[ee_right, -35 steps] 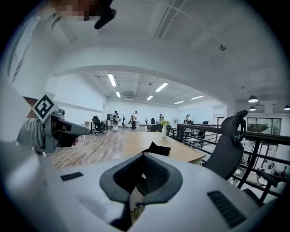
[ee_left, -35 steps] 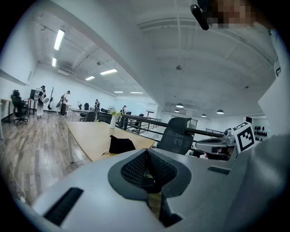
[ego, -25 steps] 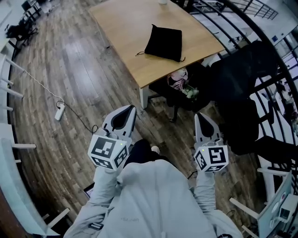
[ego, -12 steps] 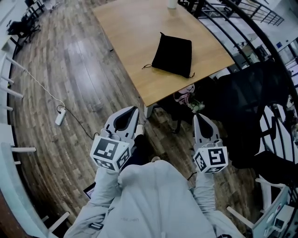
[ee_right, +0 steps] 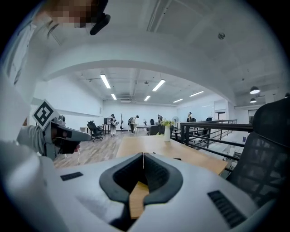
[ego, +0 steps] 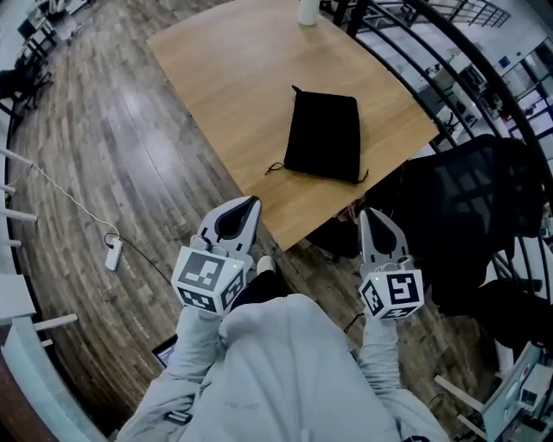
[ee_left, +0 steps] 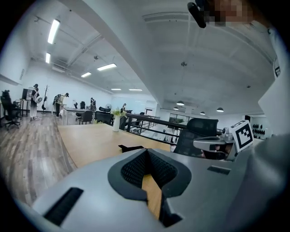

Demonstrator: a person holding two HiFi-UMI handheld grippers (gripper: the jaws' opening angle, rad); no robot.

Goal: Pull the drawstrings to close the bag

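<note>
The black bag (ego: 324, 135) lies flat on the wooden table (ego: 216, 78), towards its near right corner. The bag's near edge stops short of the table's edge. A drawstring (ego: 275, 167) sticks out at the bag's near left corner, and another shows at the near right corner.

The left gripper (ego: 248, 204) and the right gripper (ego: 367, 214) are both closed with nothing between the jaws. Both are held just off the table's near corner, apart from the bag, one to each side of that corner.

Bare tabletop stretches left of the bag and beyond it, up to a white vase (ego: 308, 10) at the far edge. To the left, the plank floor (ego: 95, 155) is open apart from a power strip (ego: 112, 255) and its cable. On the right, a black office chair (ego: 471, 194) stands close against the table, with a dark railing (ego: 406, 34) behind it.
</note>
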